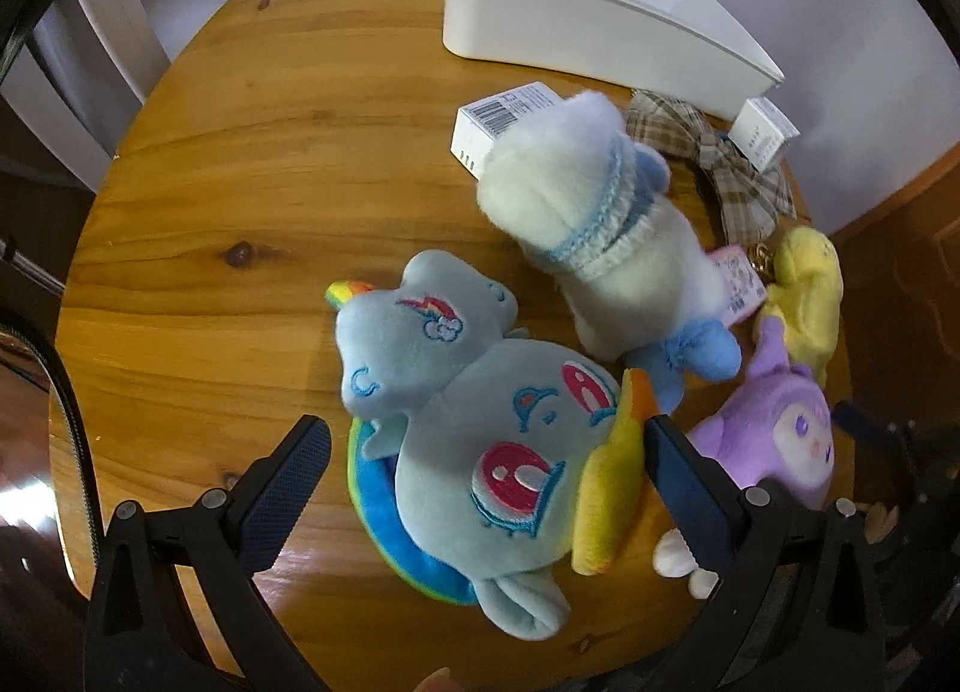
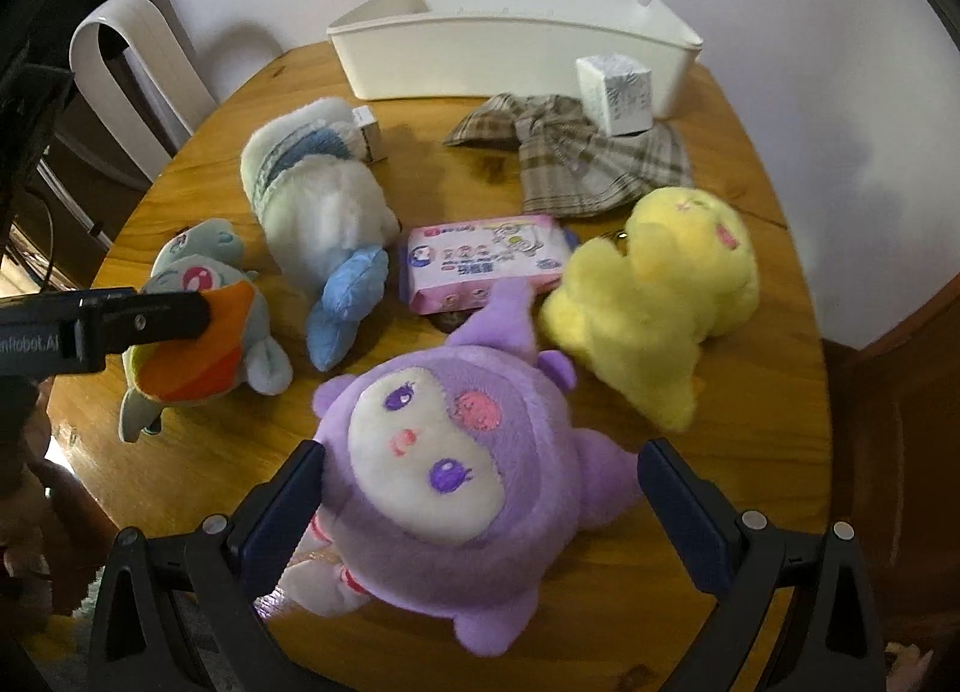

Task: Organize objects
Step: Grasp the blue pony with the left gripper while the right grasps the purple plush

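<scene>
straddling blue pony plush (image 1: 480, 452), purple plush (image 2: 444, 470)

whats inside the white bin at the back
Nothing shows inside the white bin: only bare inner walls are visible. Its floor is hidden behind the front wall, so something low could lie there unseen.

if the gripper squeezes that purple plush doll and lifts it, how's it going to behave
The purple plush doll looks soft and fuzzy, so it will probably compress between the open right hand-held gripper fingers rather than slip. It likely weighs little for its bulk. Its limbs may flop; it seems unlikely to roll on the wooden table.
</scene>
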Available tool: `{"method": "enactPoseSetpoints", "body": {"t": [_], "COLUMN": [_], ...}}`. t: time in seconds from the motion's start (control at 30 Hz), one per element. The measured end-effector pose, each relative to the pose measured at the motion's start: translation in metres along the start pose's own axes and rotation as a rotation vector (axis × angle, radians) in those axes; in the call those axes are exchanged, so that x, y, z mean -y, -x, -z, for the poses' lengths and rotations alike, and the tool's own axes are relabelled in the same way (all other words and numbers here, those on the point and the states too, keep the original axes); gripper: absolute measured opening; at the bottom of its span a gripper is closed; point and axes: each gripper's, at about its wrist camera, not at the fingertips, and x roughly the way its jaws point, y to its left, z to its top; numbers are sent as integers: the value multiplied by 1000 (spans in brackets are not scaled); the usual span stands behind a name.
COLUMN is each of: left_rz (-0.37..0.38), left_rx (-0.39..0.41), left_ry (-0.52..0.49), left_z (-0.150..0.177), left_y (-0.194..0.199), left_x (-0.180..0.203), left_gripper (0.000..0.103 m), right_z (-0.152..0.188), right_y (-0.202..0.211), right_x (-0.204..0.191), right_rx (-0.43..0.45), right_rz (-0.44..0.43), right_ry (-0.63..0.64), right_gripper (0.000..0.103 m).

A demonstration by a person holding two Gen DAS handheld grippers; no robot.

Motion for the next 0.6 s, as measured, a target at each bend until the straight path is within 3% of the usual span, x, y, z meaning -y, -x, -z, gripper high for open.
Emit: {"method": "enactPoseSetpoints", "body": {"t": [0.2, 0.3, 0.6], "left_rz": [41, 53, 8], "left_rx": [-33, -46, -70], "left_ry": [36, 64, 47], "left_z": [-4, -4, -2], "left_y": [-12, -15, -19], "left_x": [0, -1, 7], "left_gripper": [103, 103, 103], "right_z": [2, 6, 12], "right_y": [-18, -30, -34], "right_x": [-1, -2, -6], "right_rx": [-46, -81, -67], "right_rz": [-31, -24, -15], "right_ry": [15, 26, 50], "right_gripper": [102, 97, 95]}}
